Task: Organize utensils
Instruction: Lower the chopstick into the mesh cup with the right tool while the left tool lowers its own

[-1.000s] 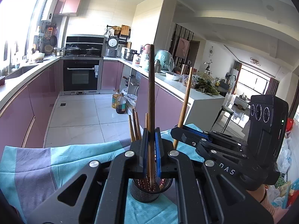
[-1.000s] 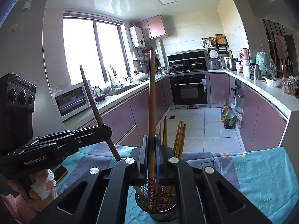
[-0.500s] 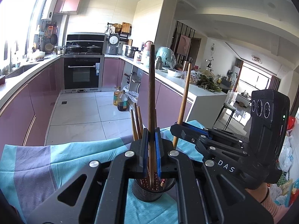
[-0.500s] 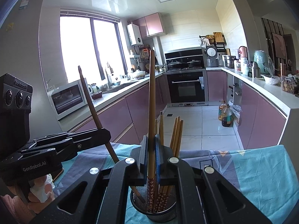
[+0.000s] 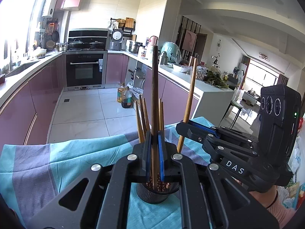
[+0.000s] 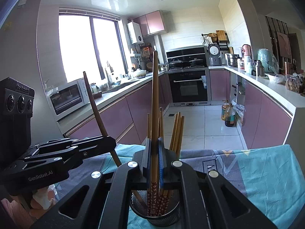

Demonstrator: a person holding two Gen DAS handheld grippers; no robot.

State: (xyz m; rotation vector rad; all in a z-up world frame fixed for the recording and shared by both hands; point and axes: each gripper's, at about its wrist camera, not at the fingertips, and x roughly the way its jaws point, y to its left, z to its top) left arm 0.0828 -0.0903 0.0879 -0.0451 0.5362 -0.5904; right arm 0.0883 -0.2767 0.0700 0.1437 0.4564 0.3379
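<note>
Standing chopsticks [image 6: 177, 131] – brown wood, red floral tips, in black mesh cup [image 6: 155, 212].
Left gripper [image 5: 154, 152] clamps dark chopstick [image 5: 155, 95]; right gripper [image 6: 154, 156] clamps tan chopstick [image 6: 154, 105].

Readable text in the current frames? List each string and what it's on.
"DAS": white letters on the right gripper body, left wrist view.
"GenRobot.AI": on the left gripper body, right wrist view.
"GenRobot": top of that gripper's camera housing, faint, ending unclear.
Tablecloth print: partly hidden, unreadable.
Oven and bottle labels: too small.
</note>
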